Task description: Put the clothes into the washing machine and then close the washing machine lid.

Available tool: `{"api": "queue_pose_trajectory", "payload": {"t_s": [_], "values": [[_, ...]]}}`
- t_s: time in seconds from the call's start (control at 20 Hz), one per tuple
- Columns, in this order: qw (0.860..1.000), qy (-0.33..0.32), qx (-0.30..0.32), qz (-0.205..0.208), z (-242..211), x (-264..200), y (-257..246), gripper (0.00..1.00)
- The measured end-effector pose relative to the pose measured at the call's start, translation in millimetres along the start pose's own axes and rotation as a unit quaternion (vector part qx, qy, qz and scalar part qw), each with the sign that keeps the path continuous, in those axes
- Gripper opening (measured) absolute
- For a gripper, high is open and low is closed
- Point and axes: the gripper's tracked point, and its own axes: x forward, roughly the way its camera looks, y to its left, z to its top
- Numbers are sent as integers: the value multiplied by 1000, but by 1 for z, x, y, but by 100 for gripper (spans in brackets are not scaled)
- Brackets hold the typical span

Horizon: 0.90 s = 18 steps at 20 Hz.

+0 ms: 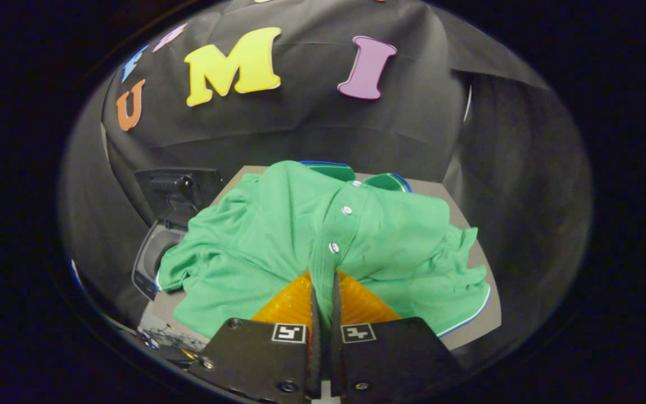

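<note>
- The green polo shirt [278, 247] lies crumpled on a grey table [480, 314], collar away from the gripper [323, 280] and button placket running toward it.
- The gripper's two fingers are drawn almost together on a fold of the shirt at the lower end of the placket; cloth sits in the narrow slot between them, so they appear to be pinching it.
- Gripping by the placket, a thicker seam, probably gives a firmer hold than loose fabric would.
- The small washing machine [157, 252] stands just beside the shirt's sleeve, off the table's edge, with one sleeve lying at its rim.
- Its lid [180, 188] stands raised behind the opening, presumably left up so the shirt can go in.
- Judging by this, the shirt is not yet loaded and the lid is not yet shut.
</note>
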Motion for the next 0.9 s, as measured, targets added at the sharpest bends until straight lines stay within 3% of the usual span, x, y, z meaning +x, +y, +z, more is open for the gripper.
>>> {"api": "queue_pose_trajectory", "payload": {"t_s": [0.35, 0.9], "values": [[998, -18, 56, 25, 12, -16, -1, 5], [988, -112, 78, 66, 98, -86, 20, 5]]}}
